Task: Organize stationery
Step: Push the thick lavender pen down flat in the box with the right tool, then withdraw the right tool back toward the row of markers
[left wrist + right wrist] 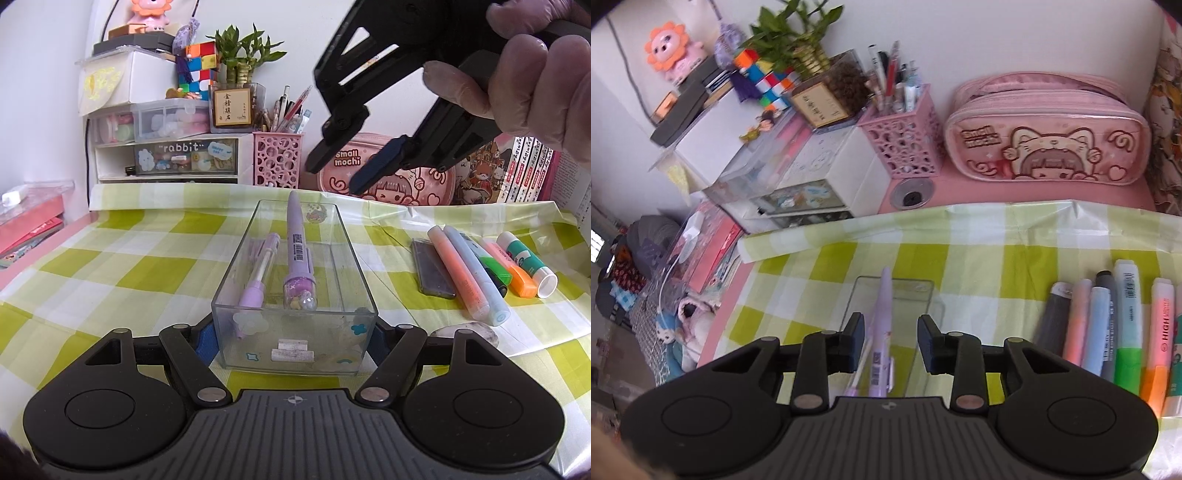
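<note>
While the left hand-held gripper [295,332] clamps the clear box [295,280] on the table, the right hand-held gripper [891,341] hangs released above the pen [298,243] inside (drop done), so a marker [476,273] seems next.

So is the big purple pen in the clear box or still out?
In. The big purple pen lies inside the clear box, tip leaning over the far rim, beside a smaller purple pen.
</note>
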Demonstrator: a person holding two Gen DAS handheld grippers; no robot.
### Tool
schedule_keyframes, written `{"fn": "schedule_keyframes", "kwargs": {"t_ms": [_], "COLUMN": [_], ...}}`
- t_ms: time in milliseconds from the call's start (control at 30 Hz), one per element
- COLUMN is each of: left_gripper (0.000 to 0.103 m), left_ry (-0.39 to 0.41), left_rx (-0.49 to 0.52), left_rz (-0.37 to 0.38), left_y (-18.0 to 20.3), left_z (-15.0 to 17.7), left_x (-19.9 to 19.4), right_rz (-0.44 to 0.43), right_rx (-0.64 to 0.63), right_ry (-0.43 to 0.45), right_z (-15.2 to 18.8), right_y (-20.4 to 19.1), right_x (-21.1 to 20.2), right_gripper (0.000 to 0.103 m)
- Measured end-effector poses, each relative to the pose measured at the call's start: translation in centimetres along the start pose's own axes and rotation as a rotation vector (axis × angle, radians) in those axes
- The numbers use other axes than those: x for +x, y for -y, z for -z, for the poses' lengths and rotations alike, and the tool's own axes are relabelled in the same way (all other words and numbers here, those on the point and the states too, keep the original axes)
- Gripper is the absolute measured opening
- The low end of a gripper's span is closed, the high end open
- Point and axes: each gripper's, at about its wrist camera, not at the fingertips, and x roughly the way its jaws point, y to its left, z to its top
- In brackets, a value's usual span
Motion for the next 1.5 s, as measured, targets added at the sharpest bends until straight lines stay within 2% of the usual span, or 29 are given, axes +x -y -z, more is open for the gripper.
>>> {"fn": "schedule_keyframes", "kwargs": {"t_ms": [233,333,433,533,633,767,1033,1233,1500], "left_gripper": [0.073,0.073,0.073,0.073,0.073,0.073,0.073,0.073,0.073], "left_ry": [-0.001,-0.001,-0.002,-0.002,-0.002,-0.003,-0.003,-0.003,-0.003], "left_rx": [0.001,0.000,-0.002,-0.004,-0.004,-0.002,-0.002,-0.004,-0.004], "left_rz": [-0.002,0.001,0.005,0.007,0.007,0.005,0.004,0.005,0.005], "left_y": [0.0,0.0,-0.1,-0.1,-0.1,0.0,0.0,0.0,0.0], "left_z": [-0.1,-0.1,-0.1,-0.1,-0.1,-0.1,-0.1,-0.1,-0.1], "left_x": [0.0,0.0,0.1,0.1,0.1,0.1,0.1,0.1,0.1], "right_rz": [0.080,0.075,0.096,0.098,0.131,0.111,0.090,0.031,0.038], "right_rx": [-0.026,-0.023,0.015,0.051,0.120,0.223,0.178,0.124,0.032], "right_ry": [-0.067,-0.075,-0.137,-0.156,-0.164,-0.165,-0.178,-0.129,0.072], "right_z": [0.2,0.6,1.0,1.0,0.7,0.4,0.4,1.0,3.4], "right_y": [-1.0,-1.0,-1.5,-1.9,-1.4,-0.5,-0.7,-0.7,0.6], "right_x": [4.4,4.8,5.1,5.6,6.4,6.6,6.4,4.1,-0.8], "right_gripper": [0.017,0.017,0.017,0.017,0.017,0.017,0.021,0.030,0.047]}}
